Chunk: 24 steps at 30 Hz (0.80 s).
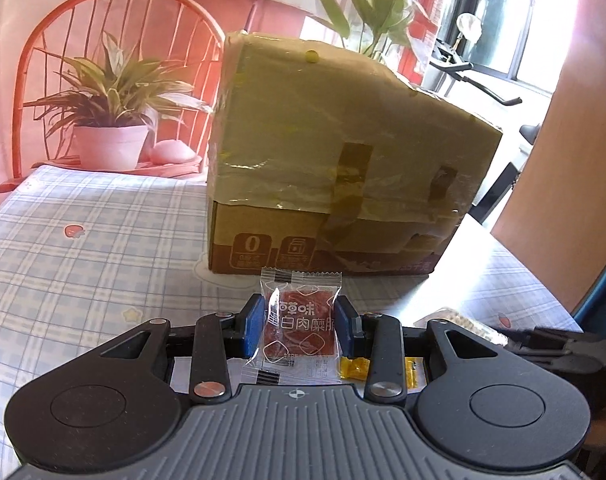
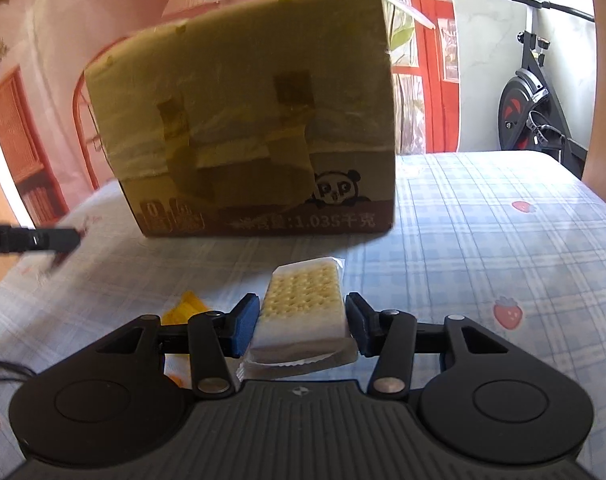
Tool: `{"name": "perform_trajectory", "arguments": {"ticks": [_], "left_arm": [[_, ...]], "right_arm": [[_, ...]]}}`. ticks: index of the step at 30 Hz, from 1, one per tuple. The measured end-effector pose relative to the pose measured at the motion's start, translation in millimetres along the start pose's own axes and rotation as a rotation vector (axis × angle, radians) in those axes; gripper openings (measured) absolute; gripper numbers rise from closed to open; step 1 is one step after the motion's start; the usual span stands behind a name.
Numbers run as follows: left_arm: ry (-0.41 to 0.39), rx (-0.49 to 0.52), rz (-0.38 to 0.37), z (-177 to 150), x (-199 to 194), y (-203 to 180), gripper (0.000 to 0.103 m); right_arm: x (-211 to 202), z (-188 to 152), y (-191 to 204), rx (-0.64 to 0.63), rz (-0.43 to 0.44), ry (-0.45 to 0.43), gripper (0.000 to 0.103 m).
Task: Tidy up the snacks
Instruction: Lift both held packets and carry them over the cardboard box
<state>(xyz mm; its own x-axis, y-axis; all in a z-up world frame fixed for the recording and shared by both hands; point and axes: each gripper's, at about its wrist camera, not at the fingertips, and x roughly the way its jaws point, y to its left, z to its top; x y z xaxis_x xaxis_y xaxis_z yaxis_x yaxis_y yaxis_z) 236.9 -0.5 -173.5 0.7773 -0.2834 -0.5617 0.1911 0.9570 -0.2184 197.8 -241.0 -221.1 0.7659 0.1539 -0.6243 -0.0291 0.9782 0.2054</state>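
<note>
My left gripper [image 1: 299, 318] is shut on a clear packet of red meat snack [image 1: 301, 326], held upright above the checked tablecloth. My right gripper [image 2: 301, 318] is shut on a wrapped cracker sandwich [image 2: 303, 312], its blue pads pressing both sides. A taped cardboard box [image 1: 335, 160] stands on the table straight ahead of both grippers; it also shows in the right wrist view [image 2: 255, 136]. Yellow candy wrappers [image 1: 357, 368] lie on the table under the left gripper, and one [image 2: 187, 308] lies left of the right gripper.
A potted plant [image 1: 111, 120] stands on an orange chair [image 1: 115, 12] behind the table at the left. An exercise bike [image 2: 531, 108] stands beyond the far right edge. The left gripper's finger [image 2: 35, 238] shows at the left of the right wrist view.
</note>
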Motion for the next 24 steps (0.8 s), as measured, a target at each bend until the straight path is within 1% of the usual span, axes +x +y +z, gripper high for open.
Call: {"name": "perform_trajectory", "arguments": {"ticks": [3,6,18,20,22,24], "left_arm": [[-0.002,-0.008,-0.006,-2,-1,2,0.04],[-0.004,-0.017,-0.005,-2,-2,4,0.04],[-0.006,-0.018,-0.012,-1,-4,3,0.04],[-0.008,-0.017,-0.014,-1,-4,3,0.04],[-0.014,-0.017,-0.017,1,-6,4,0.04],[-0.024,-0.01,-0.019,5,-7,4,0.04]], "right_arm": [[3,-7,-4,0.013,-0.011,0.046,0.05],[9,-9,-4,0.0,-0.022,0.094,0.051],[29,3,2,-0.038,-0.069,0.117,0.056],[30,2,4,-0.055,-0.081,0.114,0.05],[27,2,1,-0.034,-0.058,0.106,0.05],[18,4,1,-0.028,-0.052,0.075,0.05]]}}
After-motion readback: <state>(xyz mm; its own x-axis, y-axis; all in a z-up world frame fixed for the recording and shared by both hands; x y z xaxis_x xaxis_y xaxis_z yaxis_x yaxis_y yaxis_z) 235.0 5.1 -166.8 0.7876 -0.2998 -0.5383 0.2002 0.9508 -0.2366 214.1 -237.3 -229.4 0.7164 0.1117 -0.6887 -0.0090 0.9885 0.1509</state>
